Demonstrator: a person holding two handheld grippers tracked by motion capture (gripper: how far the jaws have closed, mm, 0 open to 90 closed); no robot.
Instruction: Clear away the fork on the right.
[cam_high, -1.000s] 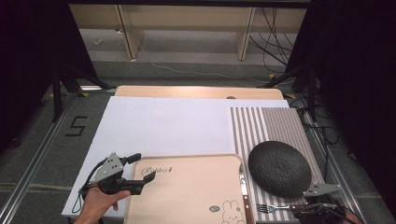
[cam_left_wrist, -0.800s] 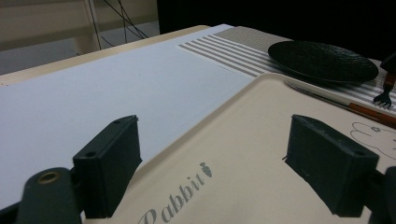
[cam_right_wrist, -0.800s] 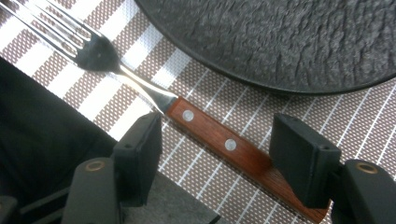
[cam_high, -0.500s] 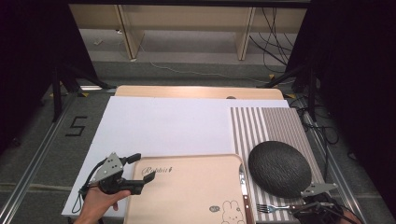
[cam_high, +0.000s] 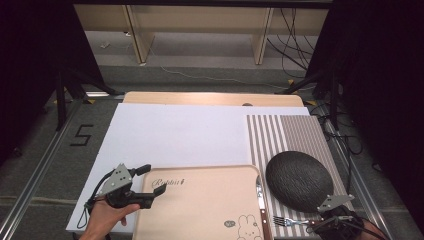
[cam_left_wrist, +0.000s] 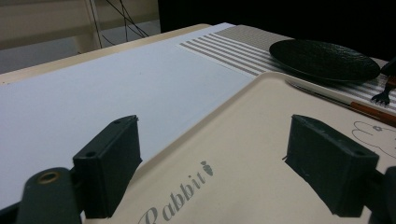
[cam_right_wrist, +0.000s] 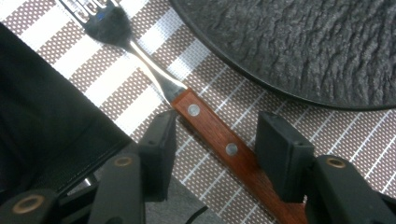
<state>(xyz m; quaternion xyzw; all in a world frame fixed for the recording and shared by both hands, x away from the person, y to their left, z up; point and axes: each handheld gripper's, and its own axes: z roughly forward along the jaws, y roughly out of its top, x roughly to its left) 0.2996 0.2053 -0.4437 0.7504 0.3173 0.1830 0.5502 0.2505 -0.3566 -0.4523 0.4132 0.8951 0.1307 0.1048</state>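
Fork (cam_right_wrist: 205, 121), wooden handle with two rivets, steel neck and tines: lies flat on the striped placemat (cam_right_wrist: 116, 88). Its handle runs between the two jaws of the right gripper (cam_right_wrist: 215, 140). Jaws apart, one on each side of the handle, with a gap on both sides; no contact visible. Tines point away from the gripper, ahead and to its left in the right gripper view. In the high view the fork (cam_high: 290, 220) sits just ahead of the right gripper (cam_high: 320, 227), tines toward the tray.

Black textured plate (cam_right_wrist: 299, 46): ahead and to the right of the right gripper's jaws, on the same placemat, rim just beside the fork's neck, not touching. High view puts the plate (cam_high: 299, 180) just beyond the gripper.

Knife (cam_high: 259, 200), wooden handle: lies along the tray's edge, beyond the fork tines as seen from the right gripper.

Left gripper (cam_left_wrist: 215, 163): jaws wide apart, nothing between them. They straddle the corner rim of the beige tray (cam_left_wrist: 261, 121), printed "Rabbit"; one jaw over the white sheet (cam_left_wrist: 93, 88), the other over the tray. Contact with the rim: cannot tell. In the high view the left gripper (cam_high: 148, 182) is held by a hand (cam_high: 107, 217) at the tray's (cam_high: 200, 210) corner.
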